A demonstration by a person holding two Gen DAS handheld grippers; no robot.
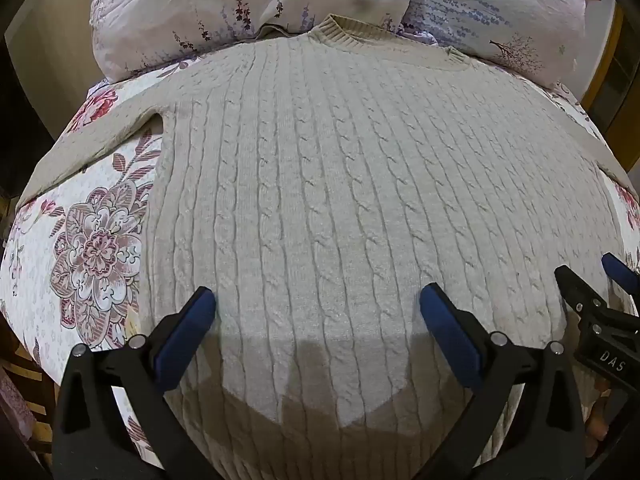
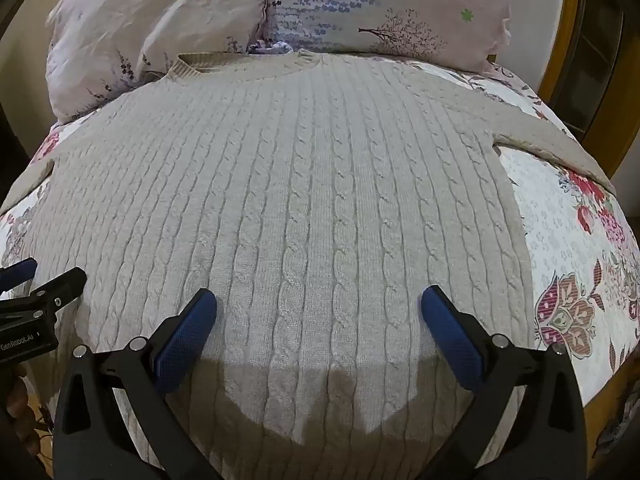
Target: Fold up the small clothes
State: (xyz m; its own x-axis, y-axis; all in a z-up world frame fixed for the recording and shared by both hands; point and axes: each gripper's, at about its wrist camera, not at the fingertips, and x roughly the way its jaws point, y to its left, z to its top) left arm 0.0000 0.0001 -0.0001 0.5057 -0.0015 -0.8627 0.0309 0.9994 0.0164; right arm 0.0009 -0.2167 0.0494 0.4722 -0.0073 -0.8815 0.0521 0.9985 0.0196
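A beige cable-knit sweater (image 1: 340, 184) lies flat on the bed, collar (image 1: 352, 32) toward the pillows and both sleeves spread out sideways. It also fills the right wrist view (image 2: 304, 200). My left gripper (image 1: 318, 300) is open and empty, hovering over the sweater's lower left part. My right gripper (image 2: 319, 300) is open and empty over the lower right part. Each gripper shows at the edge of the other's view: the right one in the left wrist view (image 1: 592, 276), the left one in the right wrist view (image 2: 44, 276).
A floral quilt (image 1: 92, 248) covers the bed under the sweater and also shows at the right (image 2: 572, 248). Two pale floral pillows (image 2: 160, 20) (image 2: 392, 8) stand at the head. A wooden bed frame (image 2: 560, 40) borders the right side.
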